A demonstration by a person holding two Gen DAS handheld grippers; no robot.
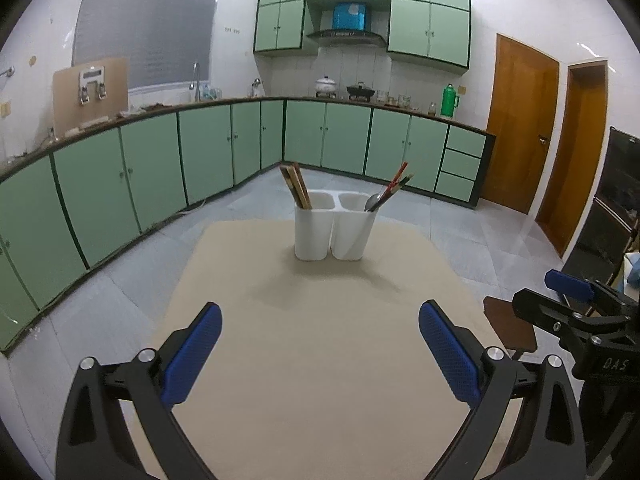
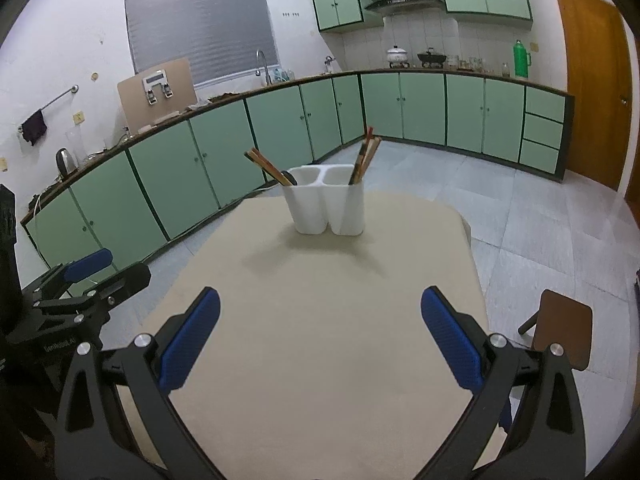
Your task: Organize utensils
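Both grippers hang level over the near bench (image 1: 320, 360), side by side: left gripper (image 1: 320, 354) and right gripper (image 2: 320, 344) spread wide, gripping nothing. The holder (image 1: 335, 226) with chopsticks (image 1: 296, 186) stands at the far end.

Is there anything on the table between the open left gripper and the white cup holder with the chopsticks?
No. In the left wrist view, only bare beige tabletop lies between the left gripper and the white two-compartment plastic holder.

Lower ends of chopsticks (image 1: 298, 189) and spoon (image 1: 373, 201) hidden inside white holder (image 1: 334, 228), tabletop (image 1: 320, 360) near edge cut off by frame, countertop jars (image 1: 394, 100) too small to identify.
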